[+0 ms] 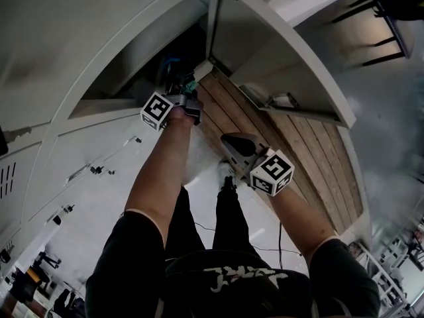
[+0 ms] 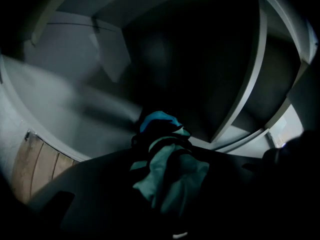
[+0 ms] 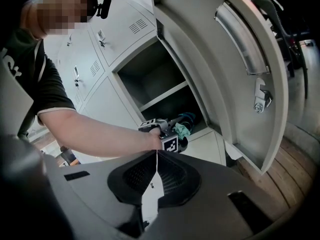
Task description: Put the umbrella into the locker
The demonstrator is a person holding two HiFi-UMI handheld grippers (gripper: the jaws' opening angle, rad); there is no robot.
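Left gripper [image 1: 186,95] clamps folded umbrella [image 2: 170,176] at locker [image 3: 150,73] mouth; push deep, keep level, then release. Right gripper [image 3: 156,159] pinched closed, empty.

— What colour is the umbrella [image 2: 170,176]?
— Teal, with a brighter blue patch at the far end and black bands through the folds.
— And the locker [image 3: 220,59]?
— Pale grey outside, dark within. The floor [image 1: 298,158] is brown wooden planks.
— The tools?
— The right tool [image 3: 156,156] is grey with black meshed pads [image 3: 135,176]. The left tool [image 1: 185,91] carries a cube [image 1: 158,109] of black-and-white square markers.
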